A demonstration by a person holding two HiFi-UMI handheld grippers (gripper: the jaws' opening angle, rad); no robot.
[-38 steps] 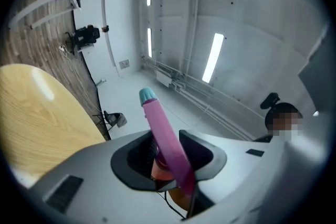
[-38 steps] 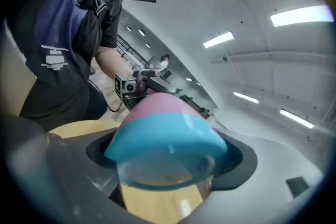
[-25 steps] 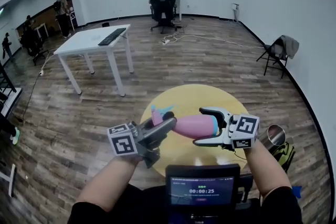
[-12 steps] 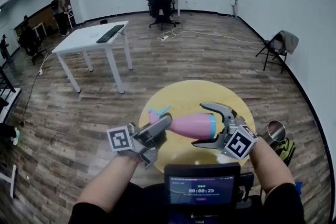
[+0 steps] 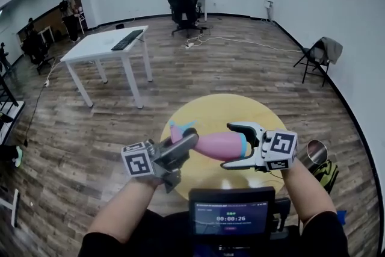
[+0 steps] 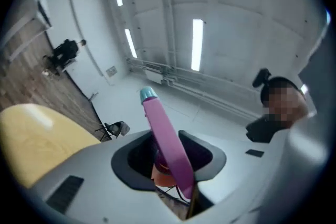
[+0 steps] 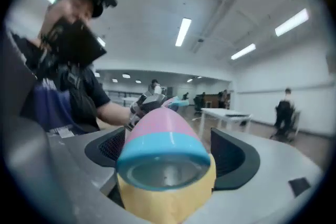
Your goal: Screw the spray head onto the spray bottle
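Head view: smooth pink tapered spray bottle [image 5: 221, 144]

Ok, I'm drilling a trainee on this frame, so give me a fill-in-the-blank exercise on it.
1. The left gripper is shut on the ____.
2. The body of the spray bottle is ____ with a blue band.
3. Below it is a round ____ table.
Missing: spray head; pink; yellow.

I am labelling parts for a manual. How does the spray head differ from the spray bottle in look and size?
The spray head is small and slim; the spray bottle is far bigger, rounded and tapering. The spray head ends in a teal nozzle; the spray bottle ends in a blue band. Both are mainly pink.
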